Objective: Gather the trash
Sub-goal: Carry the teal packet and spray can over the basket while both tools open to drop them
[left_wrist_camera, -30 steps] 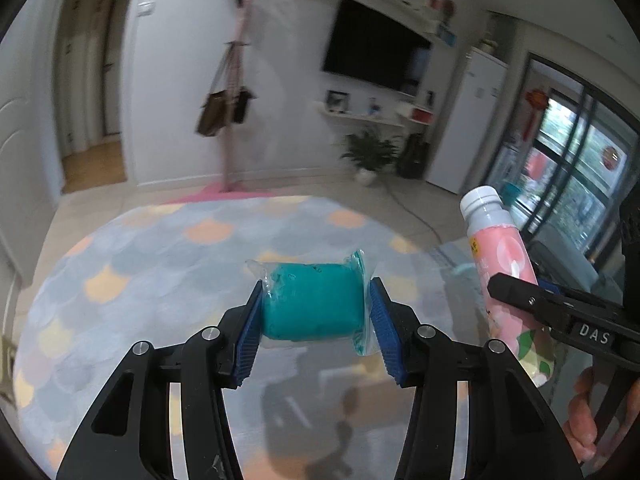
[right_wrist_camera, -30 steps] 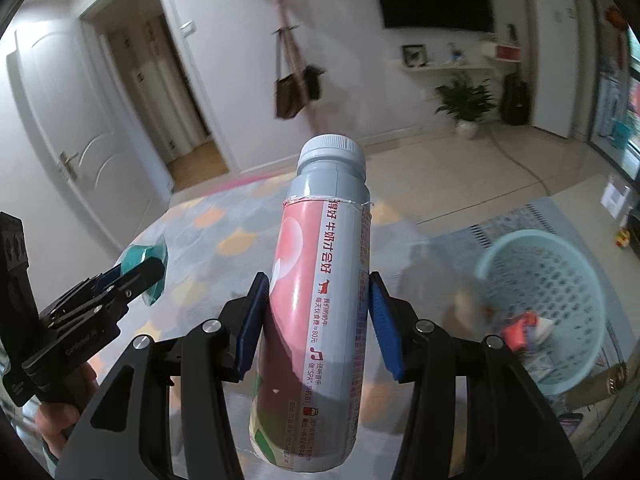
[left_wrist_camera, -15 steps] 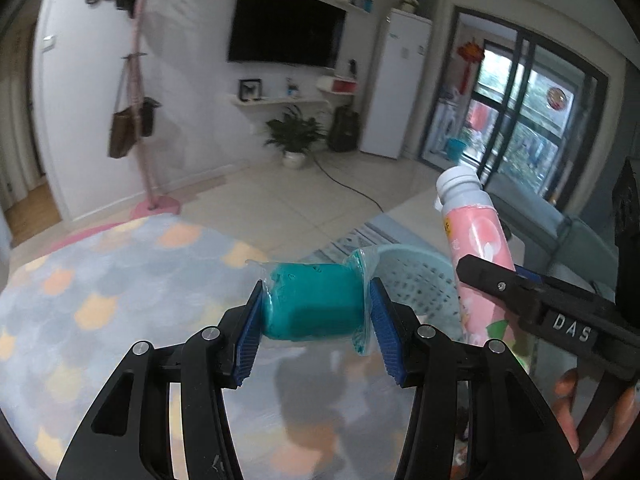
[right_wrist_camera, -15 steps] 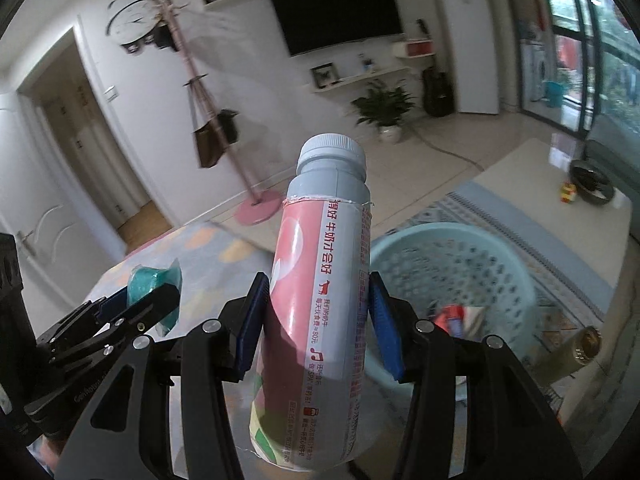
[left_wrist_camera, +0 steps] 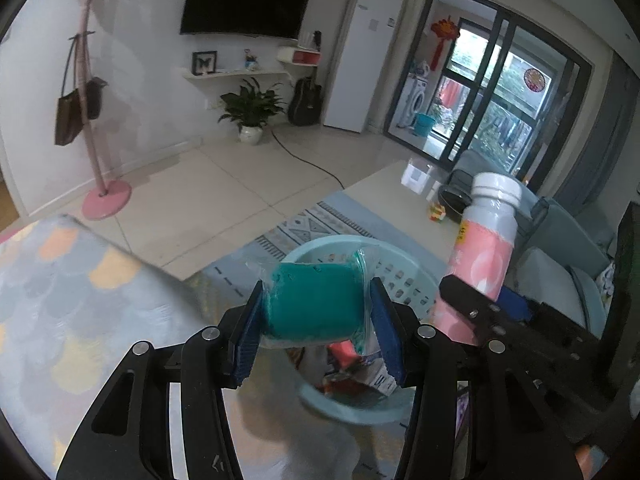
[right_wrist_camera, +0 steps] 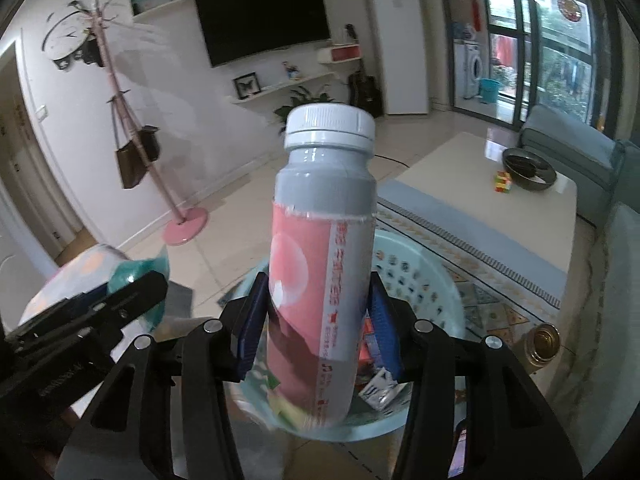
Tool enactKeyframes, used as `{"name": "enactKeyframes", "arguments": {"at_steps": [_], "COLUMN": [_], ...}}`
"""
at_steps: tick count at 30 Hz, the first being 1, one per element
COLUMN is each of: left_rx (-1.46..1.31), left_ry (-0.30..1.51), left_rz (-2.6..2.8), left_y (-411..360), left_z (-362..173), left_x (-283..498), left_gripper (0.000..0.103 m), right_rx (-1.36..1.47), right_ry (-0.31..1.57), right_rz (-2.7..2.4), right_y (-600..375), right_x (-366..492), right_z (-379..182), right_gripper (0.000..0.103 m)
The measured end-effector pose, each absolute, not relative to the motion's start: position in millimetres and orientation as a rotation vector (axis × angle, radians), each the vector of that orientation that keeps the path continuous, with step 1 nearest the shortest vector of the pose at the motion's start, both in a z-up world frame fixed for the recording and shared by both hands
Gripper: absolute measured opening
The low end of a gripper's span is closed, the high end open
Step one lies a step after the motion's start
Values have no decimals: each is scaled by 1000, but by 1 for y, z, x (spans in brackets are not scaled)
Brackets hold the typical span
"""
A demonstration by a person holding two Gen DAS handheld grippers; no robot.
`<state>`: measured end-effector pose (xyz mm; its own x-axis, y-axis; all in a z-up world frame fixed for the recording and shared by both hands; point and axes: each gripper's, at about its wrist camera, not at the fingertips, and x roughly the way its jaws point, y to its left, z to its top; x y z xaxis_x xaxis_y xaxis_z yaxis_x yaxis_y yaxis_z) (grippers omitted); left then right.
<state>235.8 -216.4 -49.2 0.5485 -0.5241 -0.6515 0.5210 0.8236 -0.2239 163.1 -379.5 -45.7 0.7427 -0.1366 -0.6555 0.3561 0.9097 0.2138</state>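
Left claw (left_wrist_camera: 316,320): clenched on a teal packet (left_wrist_camera: 314,306) in clear wrap, blue pads pressing it from both sides; crinkled wrap ends stick out past the pads.
Teal packet position: held in the air over the near rim of the laundry basket (left_wrist_camera: 412,276), which sits on the floor below.
Right claw (right_wrist_camera: 318,326): clenched on a pink drink bottle (right_wrist_camera: 320,264), pads gripping the lower half of the label.
Bottle: upright with a slight tilt, white cap (right_wrist_camera: 330,126) on top, grey shoulder, pink label with red printed text; it hangs over the basket (right_wrist_camera: 424,280).
Claws together: side by side and near each other; from the left wrist view the right claw (left_wrist_camera: 476,304) and its bottle (left_wrist_camera: 480,252) sit just to the right, and from the right wrist view the left claw (right_wrist_camera: 132,296) shows at the left with the teal wrap (right_wrist_camera: 144,274) poking out.
Basket contents: a pale turquoise perforated tub holding red wrappers (left_wrist_camera: 342,354) and a white carton (right_wrist_camera: 380,390).
Counter: a low cream counter (right_wrist_camera: 460,196) beyond the basket carries a dark bowl (right_wrist_camera: 528,168) and a coloured cube (right_wrist_camera: 503,181).
Floor: patterned blue rug (left_wrist_camera: 316,220) under the basket, pale tiles beyond it.
Room: wall television (left_wrist_camera: 244,0), potted plant (left_wrist_camera: 250,110), pink coat stand (left_wrist_camera: 94,120) with bags.
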Motion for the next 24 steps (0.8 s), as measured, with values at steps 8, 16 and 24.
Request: {"name": "enactKeyframes", "arguments": {"at_steps": [8, 16, 24], "left_rx": [17, -12, -41], "left_ry": [791, 774, 717], "left_rz": [-638, -651, -636], "left_y": [-244, -245, -213], "left_z": [-62, -66, -46], "left_x": [252, 257, 240], "left_gripper": [49, 69, 82], "right_rx": [335, 341, 384], "right_ry": [724, 746, 752], "right_rz": [-348, -353, -300], "right_y": [-396, -409, -402], "right_x": [179, 191, 178], "right_z": [-82, -101, -97], "right_gripper": [45, 64, 66]}}
